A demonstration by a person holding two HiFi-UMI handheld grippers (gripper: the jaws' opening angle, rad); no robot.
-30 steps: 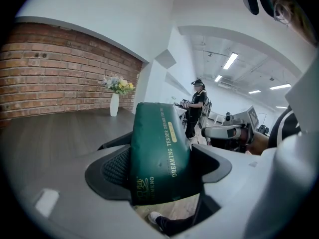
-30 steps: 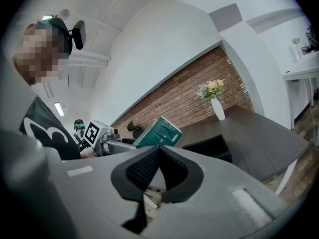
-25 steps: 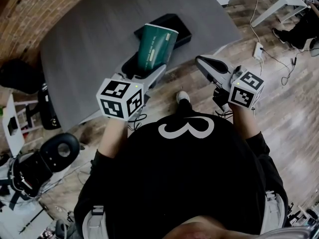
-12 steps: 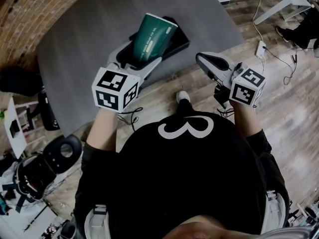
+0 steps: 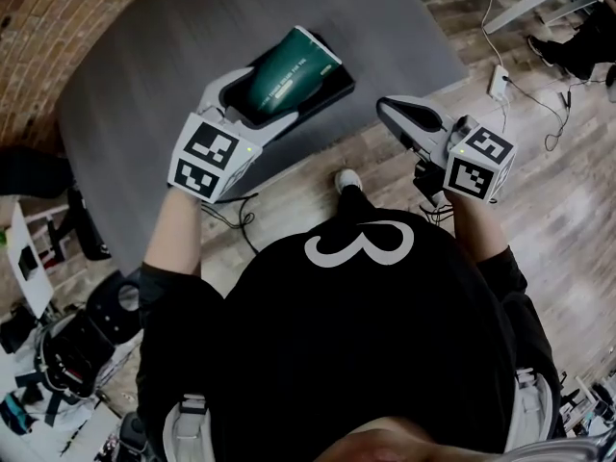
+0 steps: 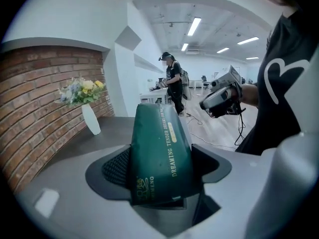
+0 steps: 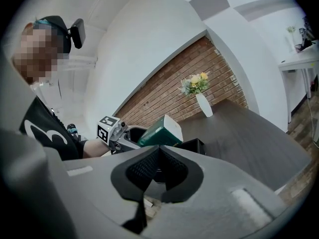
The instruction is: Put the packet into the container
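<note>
A dark green packet with gold print is held in my left gripper, which is shut on its lower end. The packet leans over a black container near the front edge of the grey table. In the left gripper view the packet stands between the black pads and hides most of the container. My right gripper is shut with nothing in it and hangs off the table's edge over the wooden floor. From the right gripper view, the packet and the container lie beyond the shut jaws.
A white vase of flowers stands on the far side of the table by the brick wall. A person stands further back in the room. Cables and a power strip lie on the floor at right, bags and gear at lower left.
My left gripper has carried the packet forward and to the left, so that it now lies flatter over the container. The right gripper has barely moved.
</note>
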